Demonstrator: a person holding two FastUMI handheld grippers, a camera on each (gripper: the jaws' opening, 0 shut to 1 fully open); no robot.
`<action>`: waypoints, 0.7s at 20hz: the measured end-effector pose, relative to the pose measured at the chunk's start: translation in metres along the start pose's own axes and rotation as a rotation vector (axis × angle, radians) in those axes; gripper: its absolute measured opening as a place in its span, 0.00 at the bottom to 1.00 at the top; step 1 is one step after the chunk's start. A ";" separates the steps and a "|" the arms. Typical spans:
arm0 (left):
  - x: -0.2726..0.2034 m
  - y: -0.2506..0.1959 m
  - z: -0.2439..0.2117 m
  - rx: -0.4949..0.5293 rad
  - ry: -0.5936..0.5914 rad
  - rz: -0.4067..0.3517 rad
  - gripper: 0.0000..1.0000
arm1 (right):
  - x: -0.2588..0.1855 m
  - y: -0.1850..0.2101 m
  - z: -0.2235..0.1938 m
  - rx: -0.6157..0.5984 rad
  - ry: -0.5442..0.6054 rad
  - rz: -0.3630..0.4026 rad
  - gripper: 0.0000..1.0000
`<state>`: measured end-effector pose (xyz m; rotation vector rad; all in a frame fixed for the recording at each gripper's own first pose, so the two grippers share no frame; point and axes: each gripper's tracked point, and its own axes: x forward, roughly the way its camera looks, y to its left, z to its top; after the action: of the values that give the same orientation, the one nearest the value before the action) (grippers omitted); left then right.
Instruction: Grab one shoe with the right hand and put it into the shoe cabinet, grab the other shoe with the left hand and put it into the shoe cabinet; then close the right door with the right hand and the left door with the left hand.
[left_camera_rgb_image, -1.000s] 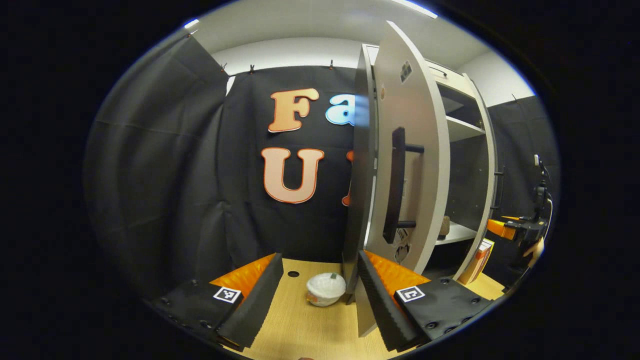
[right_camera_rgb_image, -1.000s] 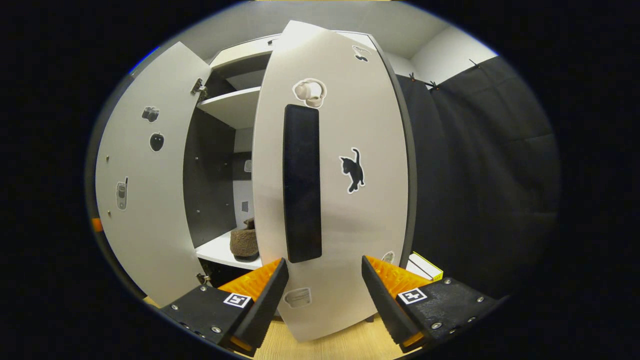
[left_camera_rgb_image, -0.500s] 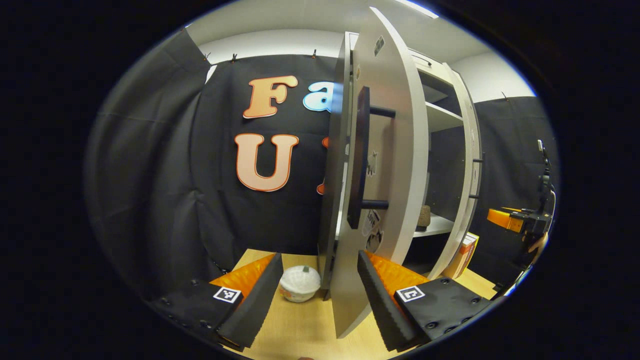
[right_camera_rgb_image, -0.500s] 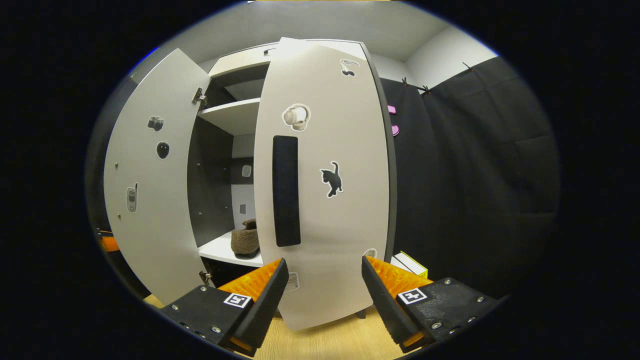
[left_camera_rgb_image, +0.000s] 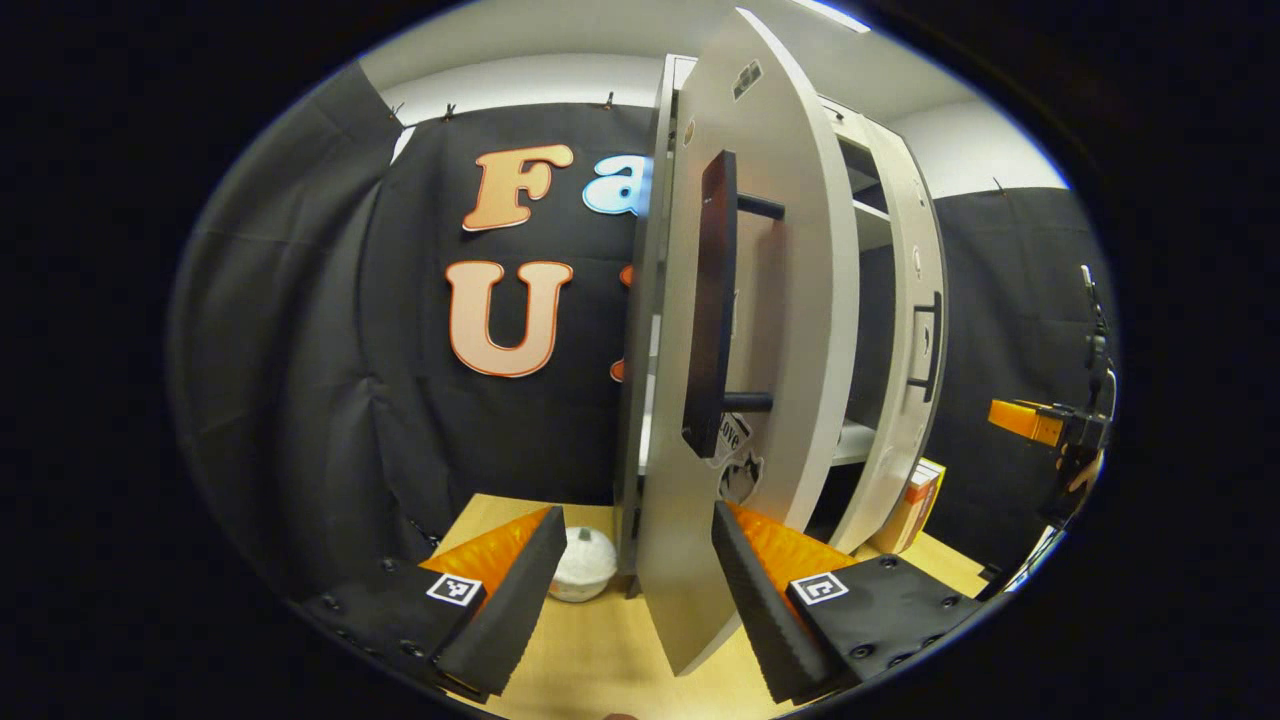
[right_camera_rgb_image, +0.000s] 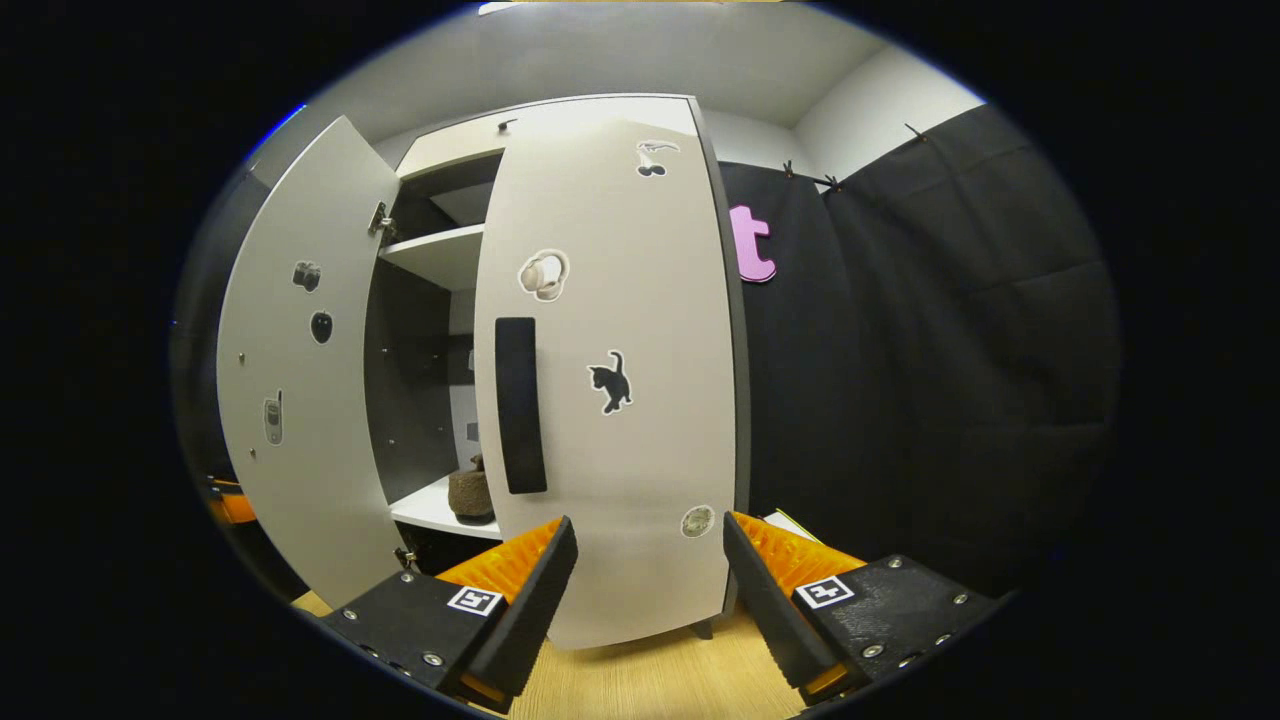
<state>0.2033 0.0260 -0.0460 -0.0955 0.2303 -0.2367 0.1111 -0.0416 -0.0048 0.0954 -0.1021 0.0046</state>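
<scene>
In the right gripper view, the white shoe cabinet (right_camera_rgb_image: 455, 158) has its right door (right_camera_rgb_image: 640, 440) swung most of the way in, with a black handle (right_camera_rgb_image: 520, 405) and stickers on its face. The left door (right_camera_rgb_image: 300, 400) stands wide. A brown shoe (right_camera_rgb_image: 469, 493) sits on the lower shelf in the gap. My right gripper (right_camera_rgb_image: 645, 590) is open just in front of the right door. In the left gripper view, the left door (left_camera_rgb_image: 770, 330) is nearly edge-on, handle (left_camera_rgb_image: 712, 300) toward me. Its lower edge sits between the fingers of my open left gripper (left_camera_rgb_image: 630, 590).
A white lidded bowl (left_camera_rgb_image: 583, 562) rests on the wooden table (left_camera_rgb_image: 600, 660) left of the cabinet. A box (left_camera_rgb_image: 912, 500) leans by the cabinet's right side. A hand holds the other gripper (left_camera_rgb_image: 1040, 425) at far right. Black cloth hangs behind.
The right door has swung further toward shut, narrowing the gap over the shoe. The left gripper has moved leftward around the left door, whose lower edge now sits between its fingers.
</scene>
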 end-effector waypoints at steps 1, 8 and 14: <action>0.002 -0.008 -0.001 -0.005 0.003 -0.018 0.96 | -0.001 -0.004 0.002 -0.001 -0.002 -0.004 0.91; 0.038 -0.051 0.001 0.039 -0.002 -0.059 0.96 | -0.007 -0.033 0.006 -0.011 -0.005 -0.018 0.91; 0.080 -0.061 0.001 0.041 0.002 -0.071 0.96 | -0.009 -0.062 0.008 -0.015 -0.002 -0.052 0.91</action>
<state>0.2661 -0.0526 -0.0553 -0.0625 0.2244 -0.3123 0.1016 -0.1044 -0.0032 0.0834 -0.1015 -0.0484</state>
